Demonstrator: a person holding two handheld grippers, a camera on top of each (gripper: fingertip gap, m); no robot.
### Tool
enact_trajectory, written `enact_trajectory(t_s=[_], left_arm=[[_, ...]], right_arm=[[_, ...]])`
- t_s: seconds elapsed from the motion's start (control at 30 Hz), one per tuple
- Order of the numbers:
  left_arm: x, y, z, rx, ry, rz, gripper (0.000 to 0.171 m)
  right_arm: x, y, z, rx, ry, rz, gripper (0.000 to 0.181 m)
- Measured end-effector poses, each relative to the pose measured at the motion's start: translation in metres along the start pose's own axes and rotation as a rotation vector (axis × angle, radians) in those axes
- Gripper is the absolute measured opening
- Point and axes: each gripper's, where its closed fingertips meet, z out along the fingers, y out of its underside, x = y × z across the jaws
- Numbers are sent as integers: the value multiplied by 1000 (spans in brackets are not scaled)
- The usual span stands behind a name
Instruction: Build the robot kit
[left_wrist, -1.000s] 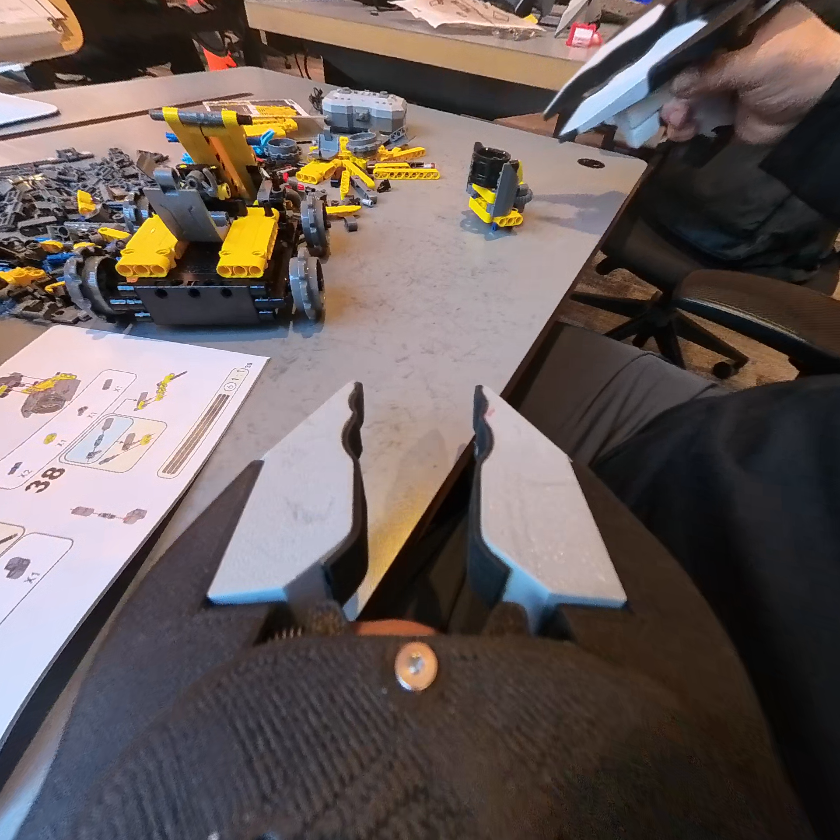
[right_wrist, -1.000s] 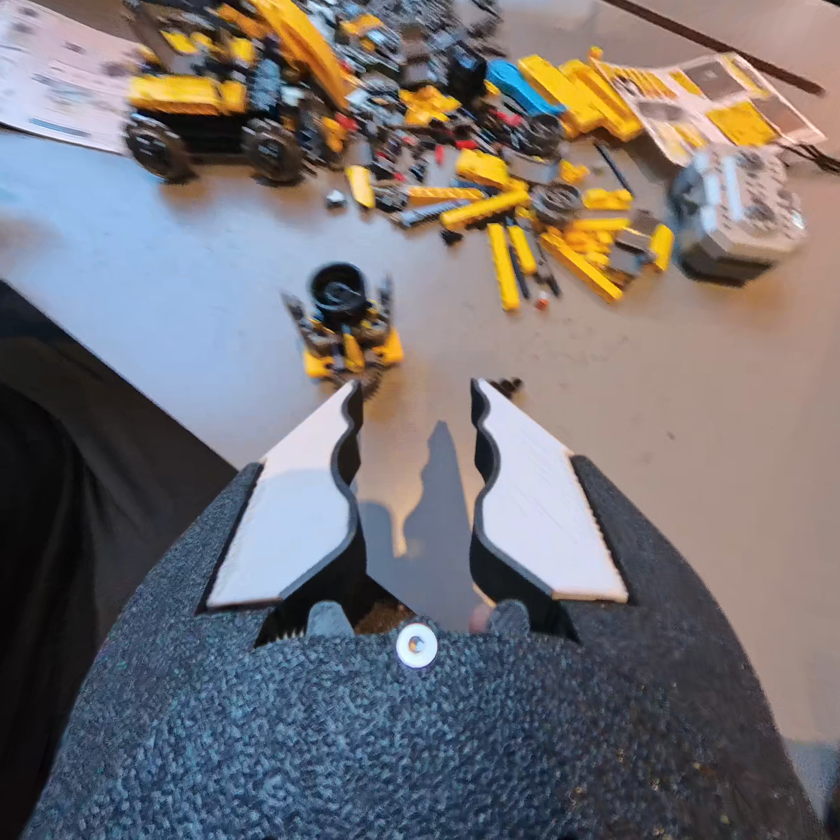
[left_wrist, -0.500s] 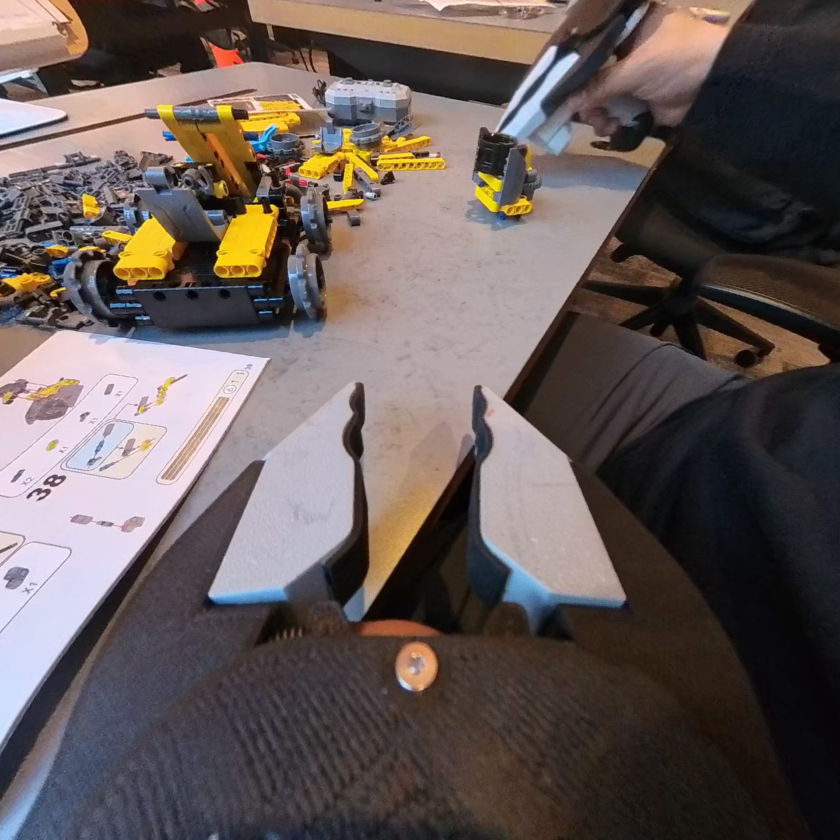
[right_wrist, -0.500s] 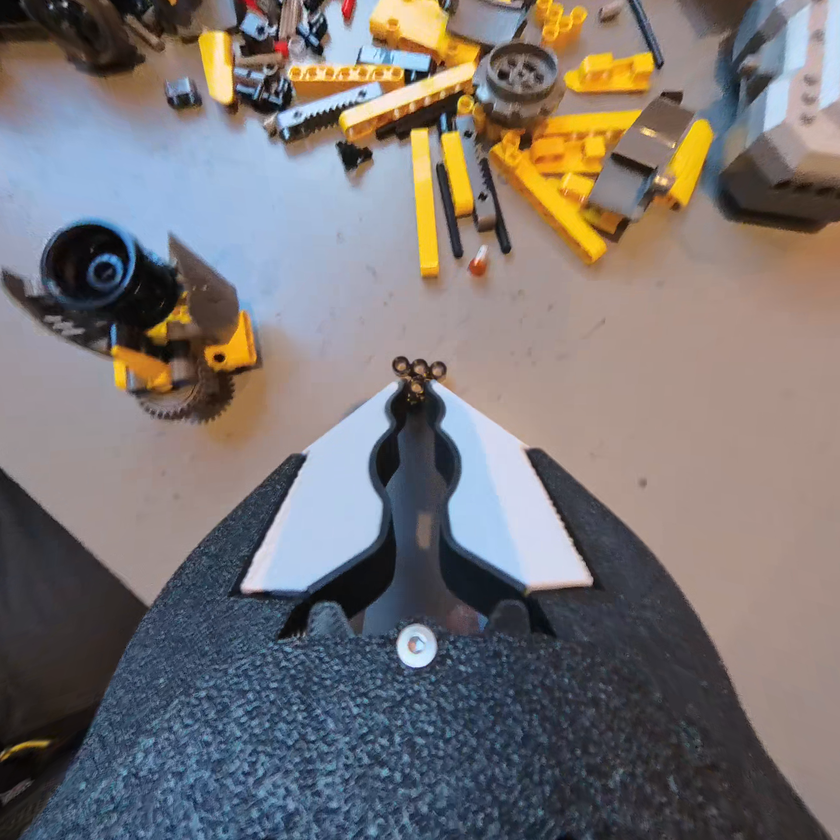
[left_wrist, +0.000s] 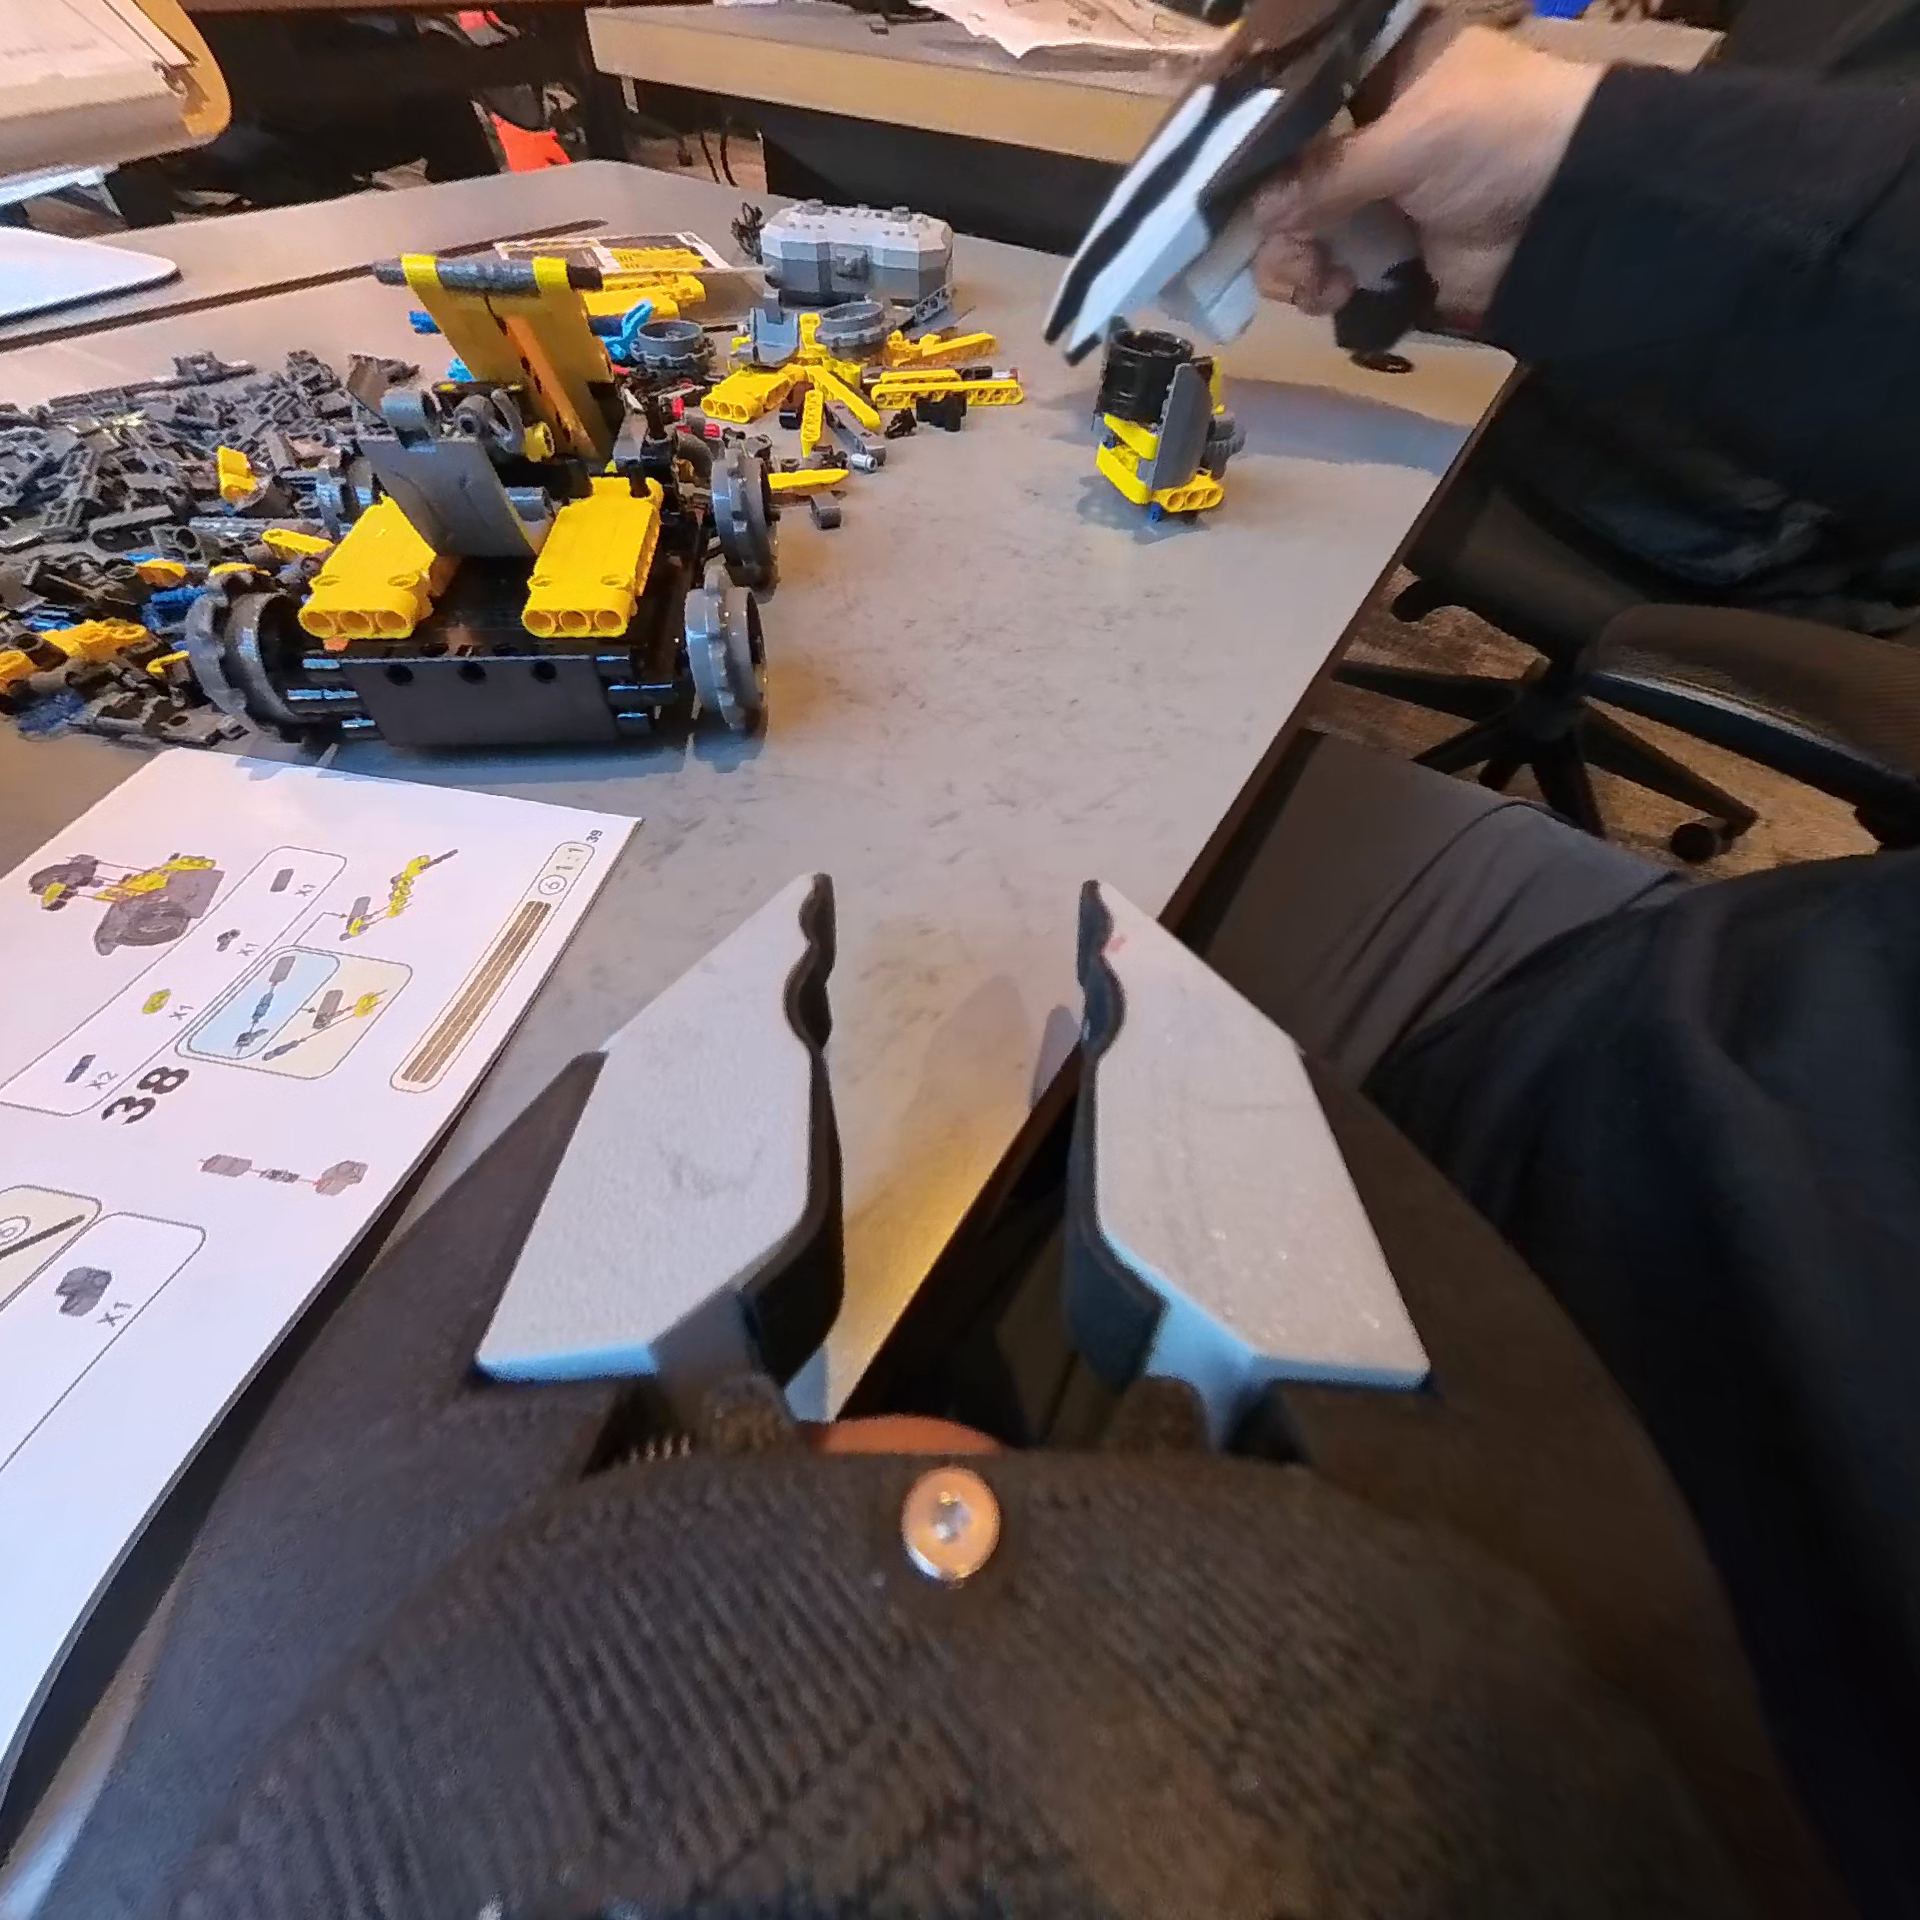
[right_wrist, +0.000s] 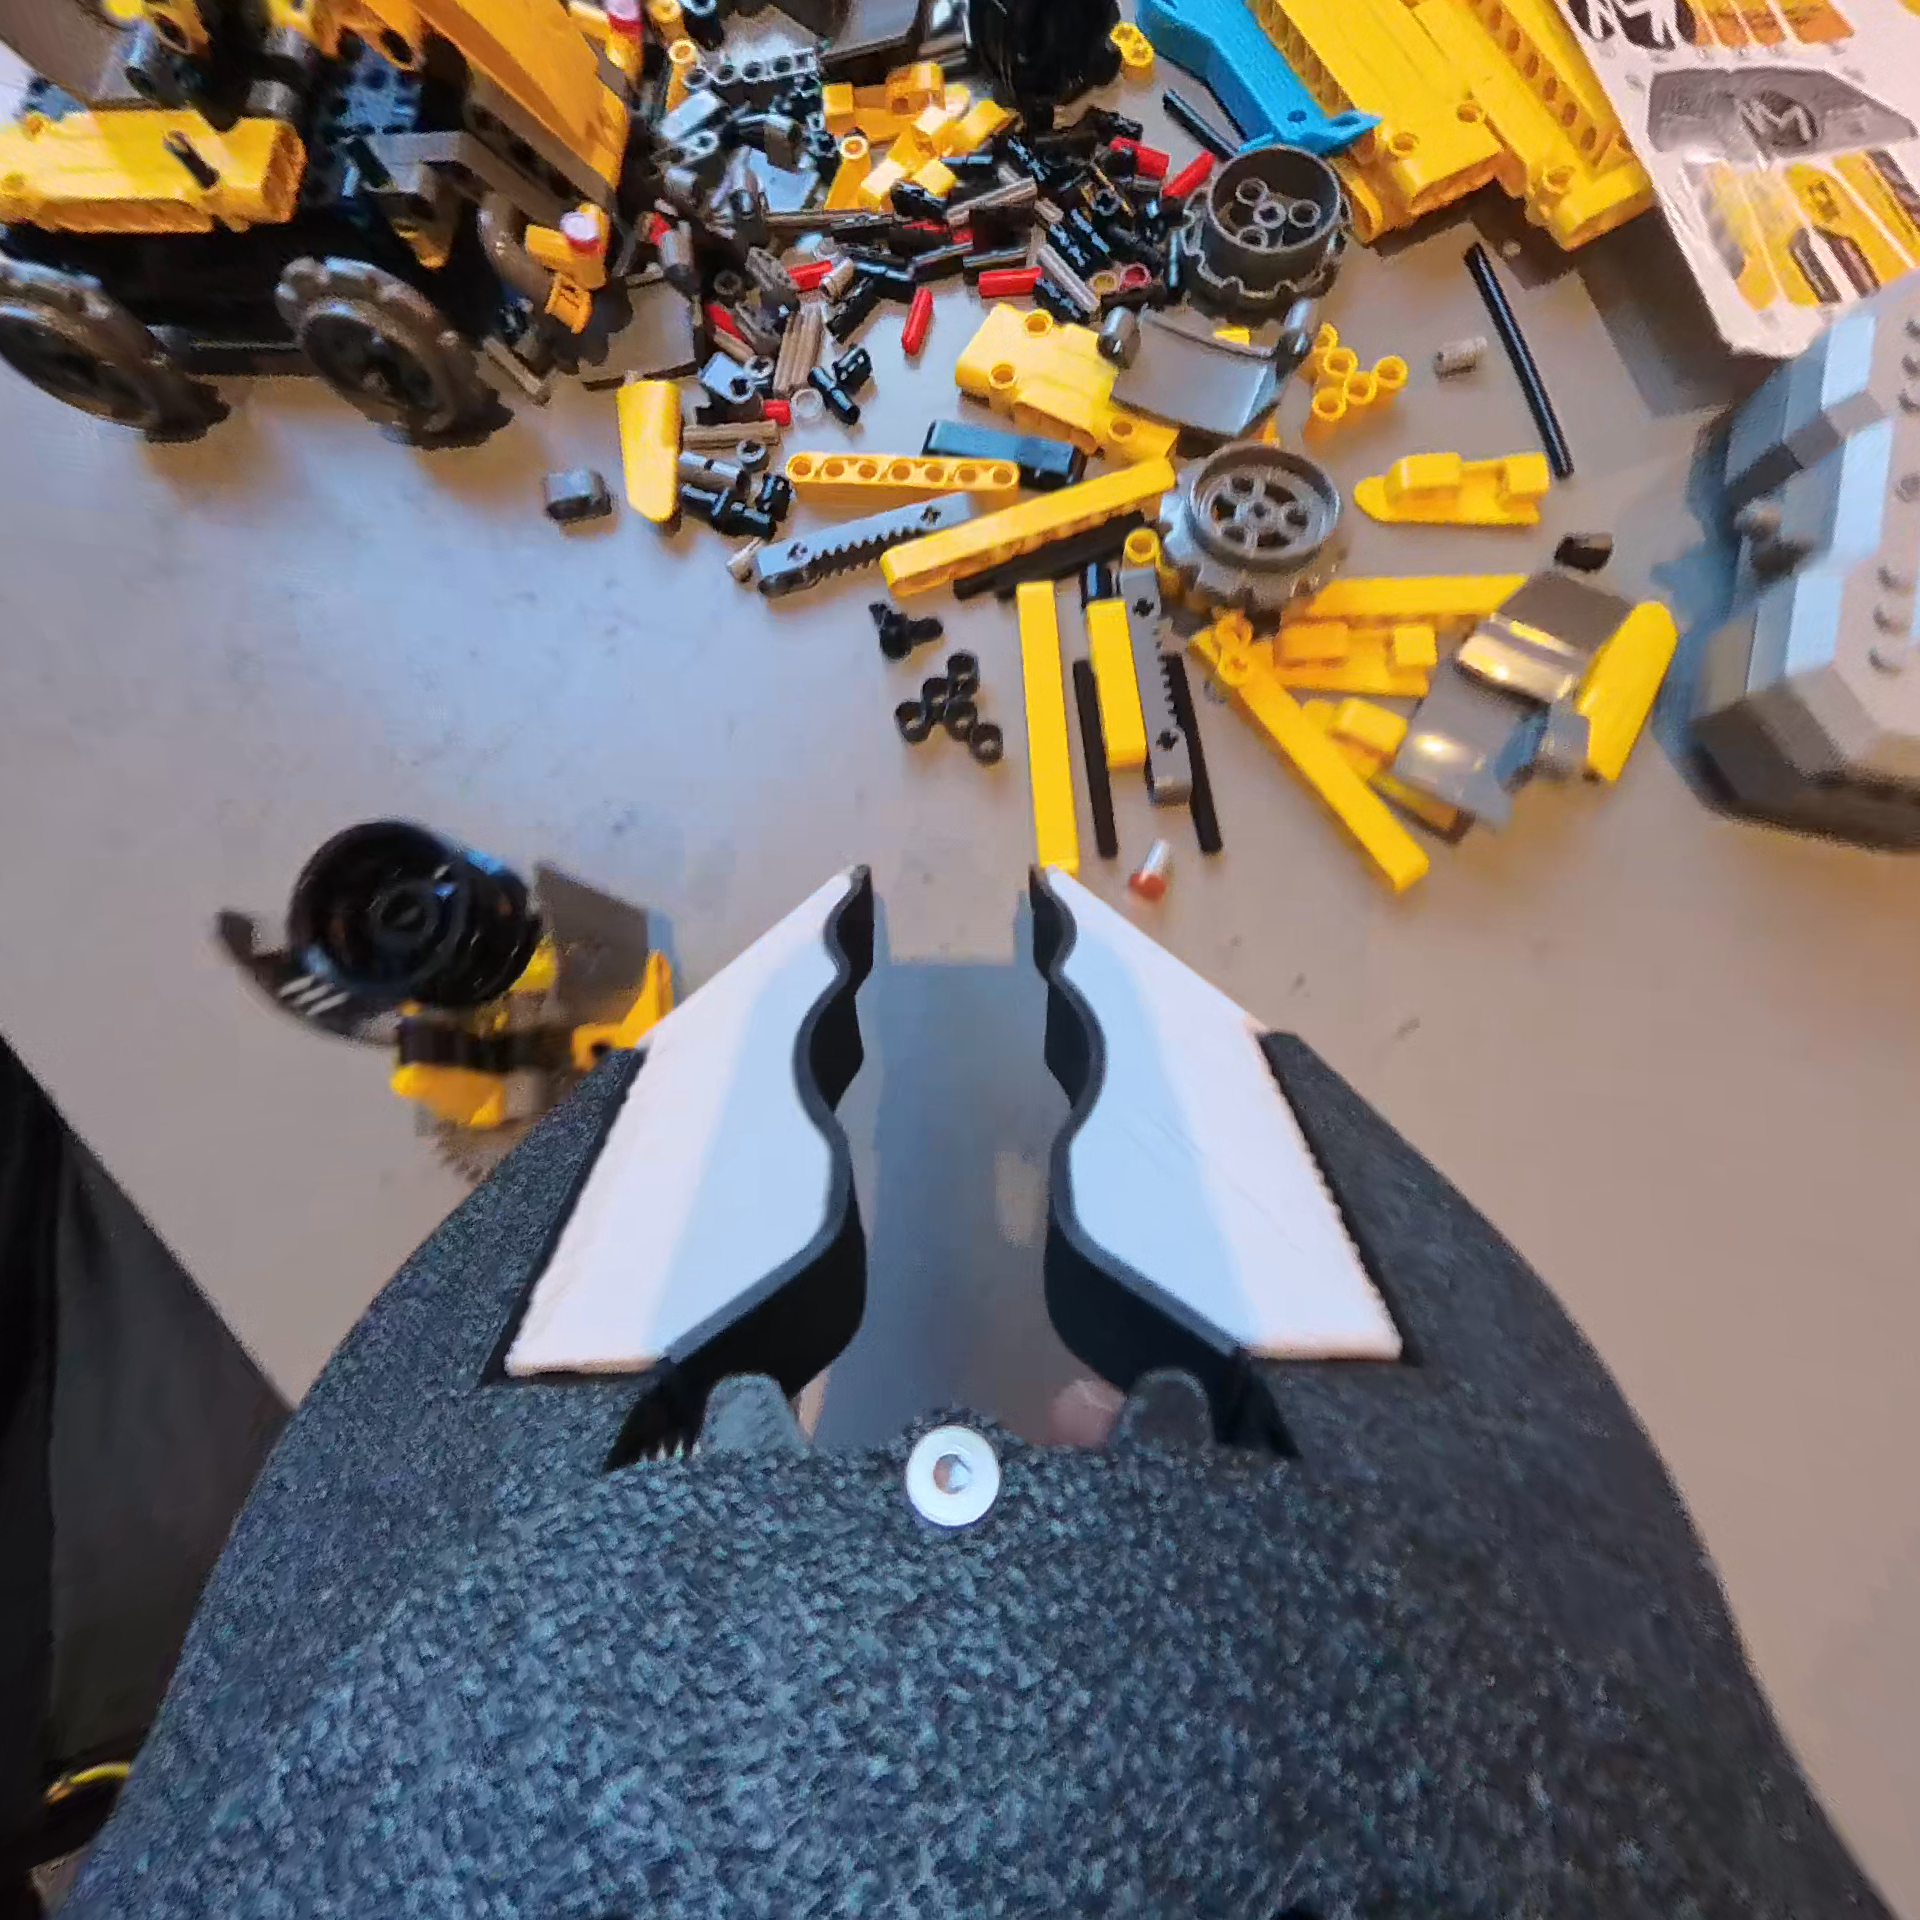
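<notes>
My left gripper (left_wrist: 953, 899) is open and empty, low over the near edge of the grey table (left_wrist: 987, 675), beside an open instruction booklet (left_wrist: 208, 1039). My right gripper (right_wrist: 948, 883) is open and empty above the table; in the left wrist view it (left_wrist: 1075, 332) hangs in a hand just over a small yellow, grey and black sub-assembly (left_wrist: 1164, 436). That sub-assembly (right_wrist: 436, 966) sits left of the right fingers. A small black connector piece (right_wrist: 951, 712) lies on the table just ahead of the right fingertips, next to a yellow beam (right_wrist: 1044, 727).
A half-built yellow and black vehicle (left_wrist: 488, 582) (right_wrist: 260, 208) stands mid-table. Loose yellow, black and red parts (right_wrist: 1039, 312) spread behind it, with a grey hub block (right_wrist: 1829, 623) and a sticker sheet (right_wrist: 1787, 125). A pile of dark parts (left_wrist: 104, 457) lies left. An office chair (left_wrist: 1714, 707) stands right. Left tips to right tips: about 35 centimetres. To the small black connector piece (right_wrist: 951, 712): right tips about 5 centimetres, left tips about 30 centimetres. Seen from the left wrist view (left_wrist: 945, 408) as well.
My right gripper came down, shut on the small black connector piece, then opened and pulled back; the piece now lies on the table ahead. My left gripper has not moved.
</notes>
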Motion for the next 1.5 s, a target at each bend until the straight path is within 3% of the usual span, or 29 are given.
enact_trajectory(t_s=[0.13,0.2,0.27,0.33,0.43,0.53,0.6,0.87,1.03,1.1,1.3,1.5], left_arm=[[3,0,1,0,4,11,44],[4,0,2,-3,10,7,44],[6,1,4,-7,19,-1,44],[7,1,5,-9,21,3,44],[9,2,7,-17,15,22,43],[9,3,7,-21,0,41,43],[6,3,6,-20,-10,44,43],[7,3,5,-21,0,42,43],[7,3,4,-19,0,62,43],[6,2,2,-18,-3,65,43],[3,-2,-3,0,-9,61,43],[5,-3,-4,3,0,64,43]], right_arm=[[-40,9,-33,179,-175,105,44],[-63,10,-45,268,-287,173,61],[-76,17,-44,276,-302,201,79],[-81,21,-35,252,-240,163,81],[-87,17,-16,199,-167,96,80],[-91,15,0,102,-128,-5,58],[-95,13,5,31,-143,-49,56],[-89,-7,-11,-380,-22,-376,55],[-87,5,-6,-730,37,-595,52],[-86,8,0,-813,59,-668,41],[-104,-10,17,-758,14,-703,43],[-120,-20,13,-647,-36,-685,49]])
